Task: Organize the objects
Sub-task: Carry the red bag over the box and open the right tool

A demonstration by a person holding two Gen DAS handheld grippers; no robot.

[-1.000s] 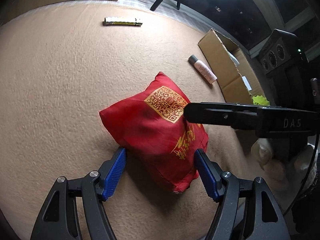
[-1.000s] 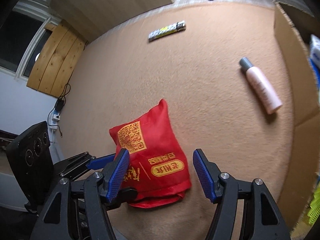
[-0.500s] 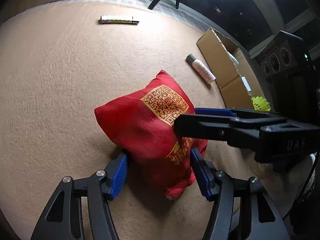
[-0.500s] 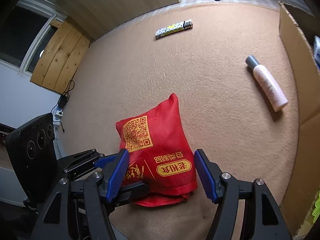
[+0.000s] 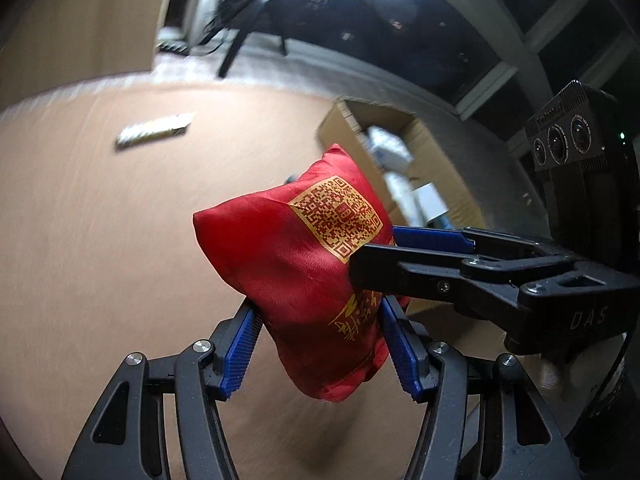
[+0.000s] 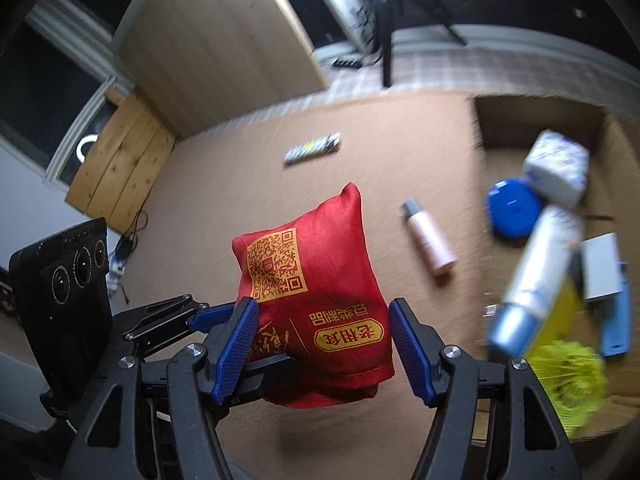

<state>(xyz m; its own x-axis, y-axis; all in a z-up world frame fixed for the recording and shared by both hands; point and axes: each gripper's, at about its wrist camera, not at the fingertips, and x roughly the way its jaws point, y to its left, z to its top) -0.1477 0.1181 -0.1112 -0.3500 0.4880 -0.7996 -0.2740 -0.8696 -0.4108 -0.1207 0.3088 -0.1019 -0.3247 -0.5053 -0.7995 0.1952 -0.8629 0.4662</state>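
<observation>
Bare carpet [image 6: 224, 208] left; cardboard box [image 6: 540, 128] right.

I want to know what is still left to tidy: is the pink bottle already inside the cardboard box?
No, the pink bottle lies on the tan carpet, outside the cardboard box.

The pouch [image 6: 316, 296] at centre frame is bright red satin, printed in gold with a square QR pattern and a gold oval label bearing red characters. Both the left claw [image 5: 320, 344] and the right claw [image 6: 322, 344] are black with ribbed royal-blue pads [image 6: 236, 344]. The carpet [image 6: 224, 200] is plain tan. At right, the brown cardboard box [image 6: 540, 124] shows a blue disc [image 6: 512, 208] and yellow mesh [image 6: 568, 380]. The bottle [image 6: 428, 240] is pale pink, grey-capped.
</observation>
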